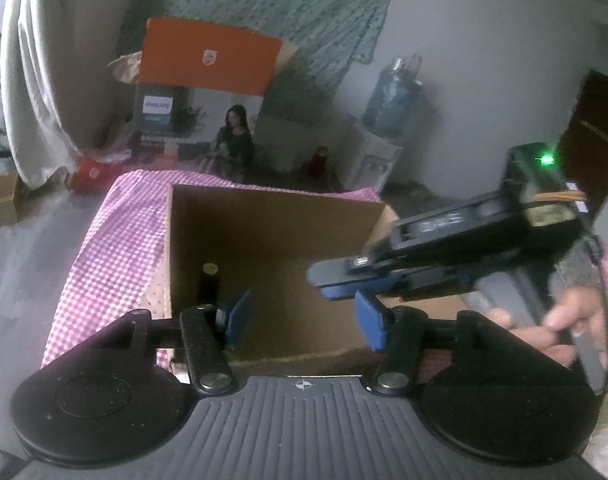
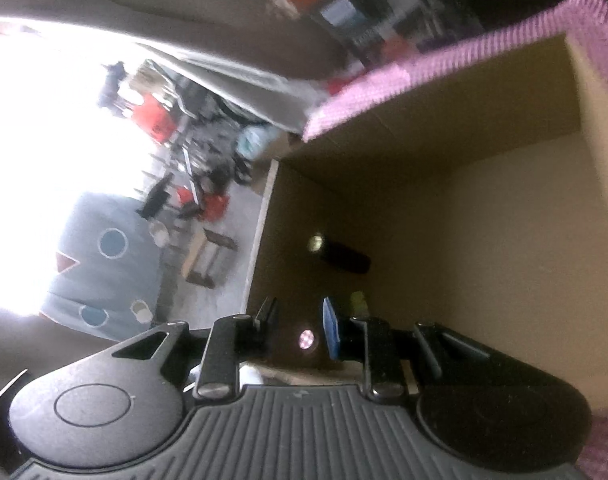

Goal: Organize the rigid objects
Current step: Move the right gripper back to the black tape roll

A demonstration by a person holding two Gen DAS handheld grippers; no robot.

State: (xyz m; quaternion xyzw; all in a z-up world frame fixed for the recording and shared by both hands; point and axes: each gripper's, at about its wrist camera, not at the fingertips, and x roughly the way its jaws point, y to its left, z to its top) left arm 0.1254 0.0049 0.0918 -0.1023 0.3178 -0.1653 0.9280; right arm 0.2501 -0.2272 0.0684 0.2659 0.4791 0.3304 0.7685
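Both grippers are hovering over the cardboard box (image 1: pixel 272 232), left gripper (image 1: pixel 304 320) open and empty, right gripper (image 2: pixel 300 328) narrowly parted and empty, risking knocking each other or toppling the upright black cylinder (image 1: pixel 208 284) inside.

Open cardboard box (image 1: pixel 264 232) sat on checked cloth (image 1: pixel 112 232). Bottle (image 1: pixel 208 284) stood upright inside box, against its left wall, in near corner. Left gripper (image 1: pixel 304 320) hung over box's near edge; right gripper (image 1: pixel 335 280) reached in over right wall. Behind box: printed carton (image 1: pixel 200 92) on floor; water dispenser (image 1: pixel 383 136) right of it, against wall.
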